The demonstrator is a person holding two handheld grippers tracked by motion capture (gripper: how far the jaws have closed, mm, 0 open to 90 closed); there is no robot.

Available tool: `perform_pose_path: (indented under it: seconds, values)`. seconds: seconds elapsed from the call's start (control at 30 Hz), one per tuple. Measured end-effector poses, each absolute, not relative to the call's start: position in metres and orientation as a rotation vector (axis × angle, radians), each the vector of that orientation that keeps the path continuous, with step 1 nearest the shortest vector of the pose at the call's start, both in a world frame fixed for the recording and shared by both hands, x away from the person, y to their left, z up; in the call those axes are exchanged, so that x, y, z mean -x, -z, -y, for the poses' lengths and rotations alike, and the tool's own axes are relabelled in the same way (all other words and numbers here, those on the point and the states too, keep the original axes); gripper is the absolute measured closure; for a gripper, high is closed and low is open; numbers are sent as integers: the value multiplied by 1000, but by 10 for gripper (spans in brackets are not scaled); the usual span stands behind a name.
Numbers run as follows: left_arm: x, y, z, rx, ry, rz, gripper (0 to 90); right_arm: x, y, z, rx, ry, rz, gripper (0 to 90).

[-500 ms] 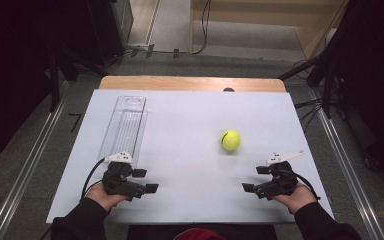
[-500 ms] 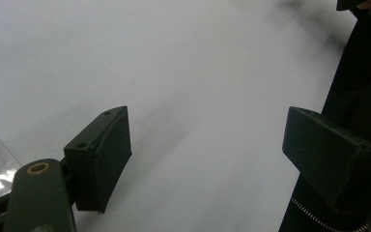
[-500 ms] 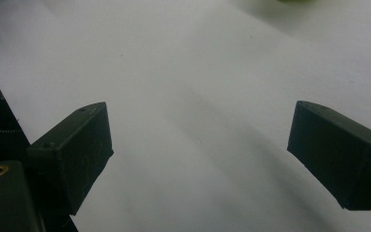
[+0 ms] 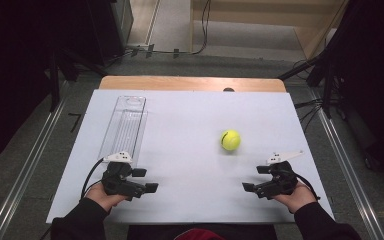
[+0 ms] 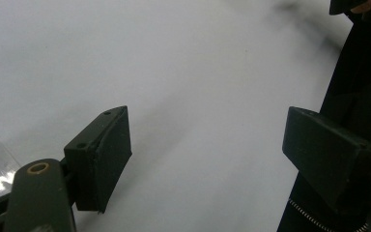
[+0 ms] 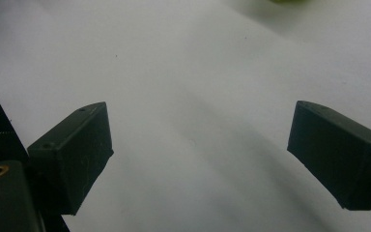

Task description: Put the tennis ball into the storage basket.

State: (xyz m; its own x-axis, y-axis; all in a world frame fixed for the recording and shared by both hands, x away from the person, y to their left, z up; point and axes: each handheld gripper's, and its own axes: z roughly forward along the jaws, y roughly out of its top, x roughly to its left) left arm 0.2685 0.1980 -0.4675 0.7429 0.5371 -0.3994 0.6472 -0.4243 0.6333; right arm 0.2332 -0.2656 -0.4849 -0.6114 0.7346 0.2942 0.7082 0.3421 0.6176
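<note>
ball: fuzzy felt, lying ahead of right gripper | tray: clear glossy plastic, sitting just beyond left gripper | table sheet: showing smooth matt white | both grippers: looking matt black plastic

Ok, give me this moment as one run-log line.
left gripper: open, empty | right gripper: open, empty | tennis ball: loose on table | clear tray: by left gripper
</note>
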Motion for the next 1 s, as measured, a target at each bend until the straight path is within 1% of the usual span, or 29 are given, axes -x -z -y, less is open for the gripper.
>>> perform_pose_path:
  seconds: [1.0]
  values:
    - [-271,469,-198,-2126,197,-890,177,-234,487,265,-1367,-1123,-2547,67]
